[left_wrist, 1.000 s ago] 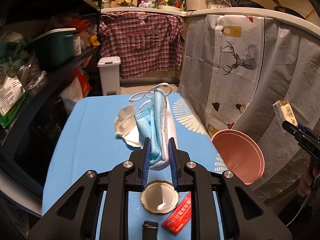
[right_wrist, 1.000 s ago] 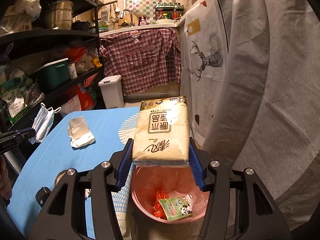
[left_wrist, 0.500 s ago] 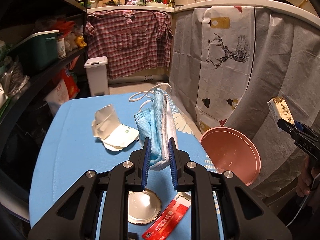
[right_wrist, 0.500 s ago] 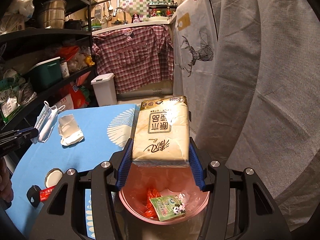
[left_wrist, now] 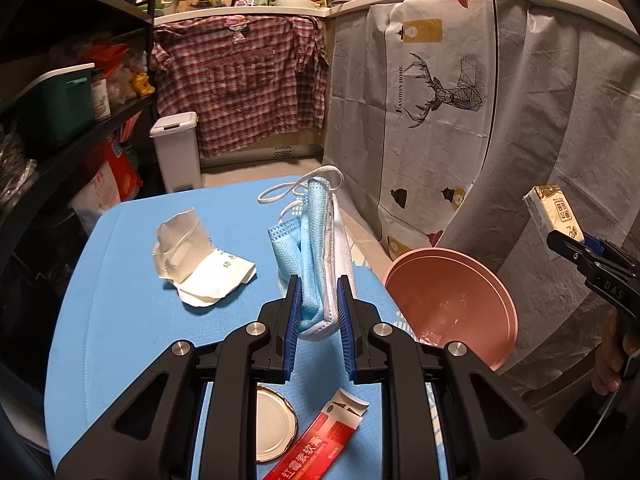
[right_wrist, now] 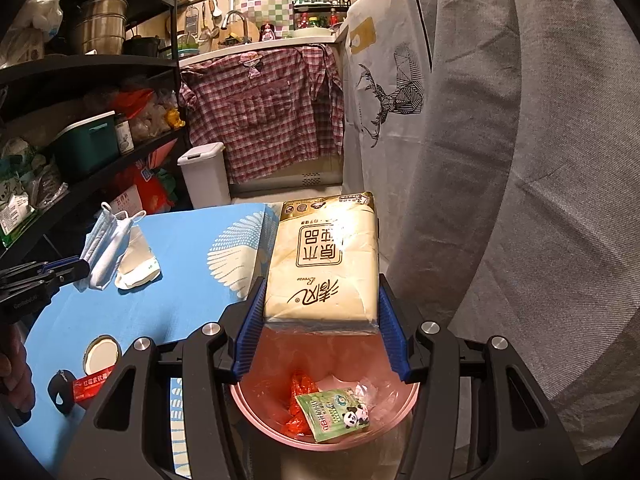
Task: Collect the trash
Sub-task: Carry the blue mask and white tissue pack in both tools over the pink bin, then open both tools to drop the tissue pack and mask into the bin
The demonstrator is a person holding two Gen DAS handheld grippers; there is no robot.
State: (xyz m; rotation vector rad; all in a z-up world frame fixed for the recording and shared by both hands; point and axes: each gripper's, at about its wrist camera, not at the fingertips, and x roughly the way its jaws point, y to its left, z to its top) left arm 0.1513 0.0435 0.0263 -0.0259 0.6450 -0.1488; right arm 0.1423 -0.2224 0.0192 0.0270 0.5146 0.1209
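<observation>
Both hands loaded, heading for the bin

You're pinching face masks in left fingers; right fingers are clamping tissue pack above bin at 6 o'clock, ready for dropping.

A: Where do the held items sit?
B: The face masks sit between the left gripper pads, above the table. The tissue pack sits in the right gripper, directly over the bin.

A: And the rest?
B: The crumpled wrapper lies left of the masks. The jar lid and the tube box lie at the near edge. The bin stands just beside the table's right edge.
</observation>
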